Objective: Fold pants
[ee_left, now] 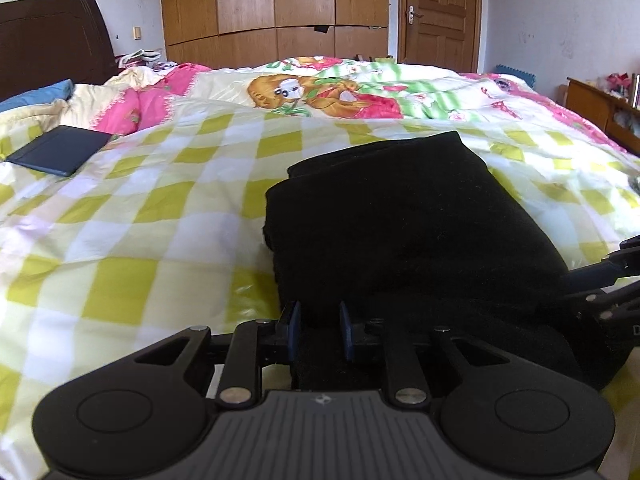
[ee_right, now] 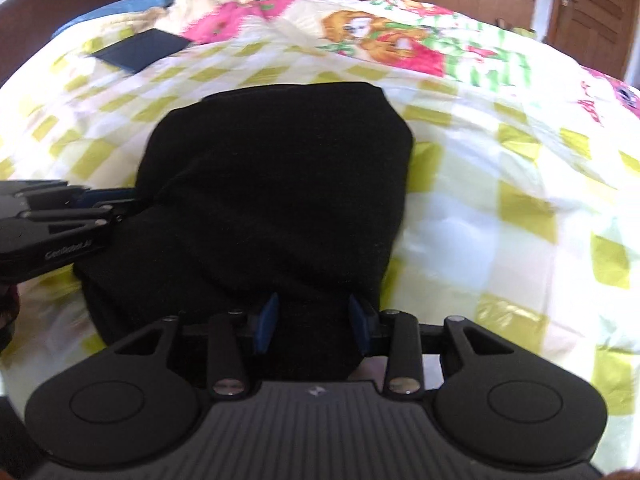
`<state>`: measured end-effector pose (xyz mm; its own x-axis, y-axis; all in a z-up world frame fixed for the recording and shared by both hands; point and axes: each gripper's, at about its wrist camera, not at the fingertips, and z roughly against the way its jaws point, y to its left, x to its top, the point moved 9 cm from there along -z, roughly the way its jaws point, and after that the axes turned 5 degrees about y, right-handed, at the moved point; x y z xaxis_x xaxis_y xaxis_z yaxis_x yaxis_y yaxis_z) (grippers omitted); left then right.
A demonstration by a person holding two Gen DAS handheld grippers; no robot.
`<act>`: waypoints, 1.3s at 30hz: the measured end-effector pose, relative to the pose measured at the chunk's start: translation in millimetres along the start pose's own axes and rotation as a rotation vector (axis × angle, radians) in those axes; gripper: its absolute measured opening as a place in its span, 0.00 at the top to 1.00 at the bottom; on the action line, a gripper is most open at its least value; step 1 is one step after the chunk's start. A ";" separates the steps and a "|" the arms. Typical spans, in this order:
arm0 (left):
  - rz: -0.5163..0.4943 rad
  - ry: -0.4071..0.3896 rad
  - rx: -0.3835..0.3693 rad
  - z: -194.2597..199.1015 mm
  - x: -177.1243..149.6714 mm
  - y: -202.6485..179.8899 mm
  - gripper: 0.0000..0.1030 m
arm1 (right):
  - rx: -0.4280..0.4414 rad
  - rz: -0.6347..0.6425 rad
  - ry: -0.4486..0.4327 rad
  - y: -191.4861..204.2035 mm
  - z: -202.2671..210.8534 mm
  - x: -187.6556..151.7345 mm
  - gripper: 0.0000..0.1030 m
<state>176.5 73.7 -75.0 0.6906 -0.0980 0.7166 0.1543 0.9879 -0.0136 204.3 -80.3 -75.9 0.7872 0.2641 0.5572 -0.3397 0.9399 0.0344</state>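
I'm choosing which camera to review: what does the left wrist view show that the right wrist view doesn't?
Only the left wrist view shows the wooden shelf unit at the far right. Only the right wrist view shows the brand lettering on the left gripper. Both show the folded black pants on the checked quilt, the dark blue case, the wardrobe and the door.

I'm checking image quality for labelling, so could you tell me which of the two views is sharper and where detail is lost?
Left wrist view: mostly sharp, with fisheye bending at the edges; the black pants are so dark that their folds barely show. Right wrist view: motion blur smears the checked bedspread, the pants read as a featureless black mass, and white squares look washed out.
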 end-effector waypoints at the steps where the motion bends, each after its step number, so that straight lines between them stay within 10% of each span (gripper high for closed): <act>1: -0.001 0.000 -0.006 -6.0 6.9 -5.3 0.68 | 0.003 -0.023 0.012 -4.8 4.5 2.3 0.63; 6: -0.020 0.000 -0.056 -6.1 31.3 -8.9 0.68 | 0.142 0.013 -0.087 9.4 70.6 5.3 0.61; 11: 0.166 -0.048 -0.074 15.1 49.0 16.7 0.68 | 0.225 0.014 -0.220 42.1 65.0 32.1 0.59; 14: 0.074 0.033 -0.035 -4.3 42.0 -1.1 0.65 | 0.235 0.076 -0.064 70.4 22.0 0.7 0.60; 17: -0.043 0.067 0.040 -11.8 21.4 -10.5 0.62 | 0.205 0.176 -0.086 85.2 34.5 -33.7 0.57; 21: 0.024 0.046 0.063 22.8 13.7 -3.6 0.58 | 0.297 -0.009 -0.119 66.5 72.7 -46.1 0.59; 39: 0.070 0.126 -0.052 104.4 -79.9 -87.7 0.50 | 0.177 -0.235 -0.053 40.7 107.2 -107.3 0.58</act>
<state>34.0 7.4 -58.2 0.7839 -0.0464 0.6191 0.1364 0.9857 -0.0988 50.8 -93.5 -45.3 0.8285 0.0280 0.5592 -0.2398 0.9203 0.3092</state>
